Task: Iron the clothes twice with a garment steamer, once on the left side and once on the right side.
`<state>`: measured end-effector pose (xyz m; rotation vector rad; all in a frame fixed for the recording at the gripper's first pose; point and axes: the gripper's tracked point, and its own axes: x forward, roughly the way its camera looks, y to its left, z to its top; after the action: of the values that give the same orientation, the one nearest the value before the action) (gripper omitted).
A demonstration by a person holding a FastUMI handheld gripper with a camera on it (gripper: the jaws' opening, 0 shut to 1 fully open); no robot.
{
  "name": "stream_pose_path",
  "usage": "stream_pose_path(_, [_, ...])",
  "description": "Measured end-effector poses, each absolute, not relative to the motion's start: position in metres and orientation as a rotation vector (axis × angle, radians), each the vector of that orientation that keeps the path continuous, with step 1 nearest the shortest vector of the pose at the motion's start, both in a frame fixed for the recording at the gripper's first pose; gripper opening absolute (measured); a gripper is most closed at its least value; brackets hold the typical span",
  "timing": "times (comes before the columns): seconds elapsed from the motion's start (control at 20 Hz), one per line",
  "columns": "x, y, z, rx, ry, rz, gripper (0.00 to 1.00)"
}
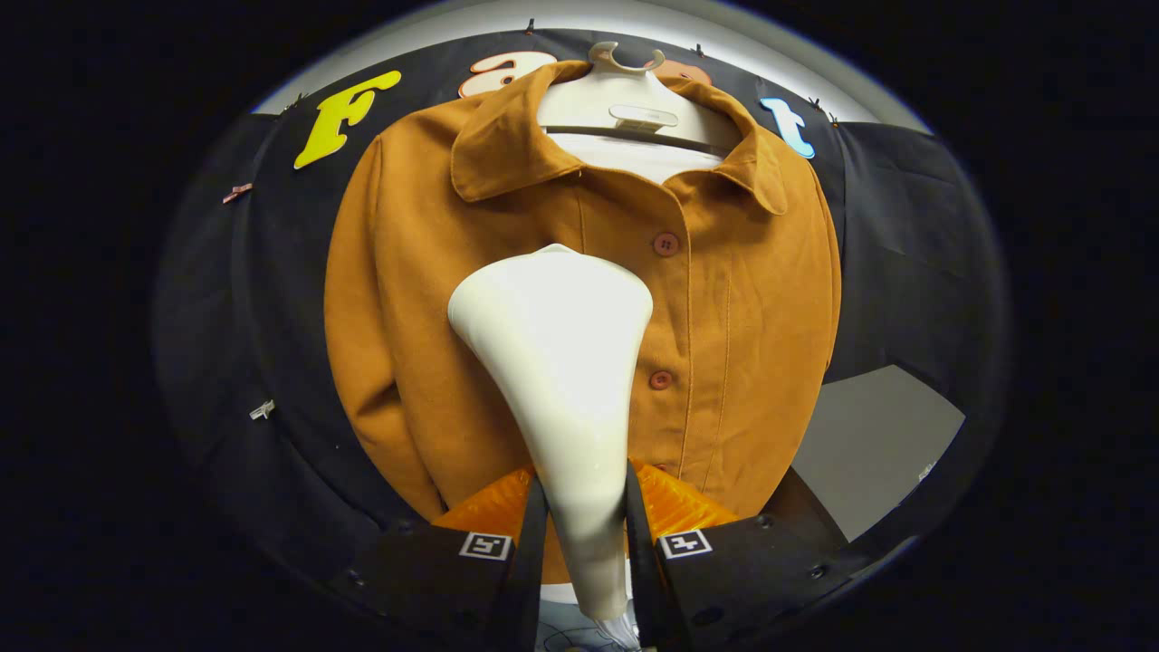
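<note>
1. The gripper (585, 534) holds a white steamer (563, 380) by its narrow handle. Both fingers (530, 543) press on the handle, one from each side, so the jaws stand only as far apart as the handle is wide.
2. The steamer rises from between the fingers and widens into a broad, rounded head ahead of them. The head's back faces the camera; its steaming face is turned away, so it cannot be seen.
3. The head lies over the front of a brown jacket (751, 308), just beside the button placket and on the wearer's right half of the chest. Whether the head touches the cloth or hangs just off it cannot be told.
4. The jacket hangs upright on a white hanger (625, 95), whose hook sits above the collar (507, 136). The collar lies open and folded down, and the front is buttoned shut.
5. Two buttons show beside the steamer head: an upper button (666, 244) level with the top of the head and a lower button (660, 379) beside the steamer's tapering neck.
6. One sleeve (362, 362) hangs down the side of the jacket, well away from the steamer.
7. Behind the jacket hangs the booth's black cloth wall (905, 235), held with small clips (237, 192). A pale grey surface (869, 444) shows past the jacket's lower edge, beyond the fingers.
</note>
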<state>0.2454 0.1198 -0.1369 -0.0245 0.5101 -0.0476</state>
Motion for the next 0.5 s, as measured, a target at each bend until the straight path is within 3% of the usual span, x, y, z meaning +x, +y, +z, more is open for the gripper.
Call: stream_pose_path(0.5, [0.239,0.126,-0.192,-0.035,0.641,-0.068,0.45])
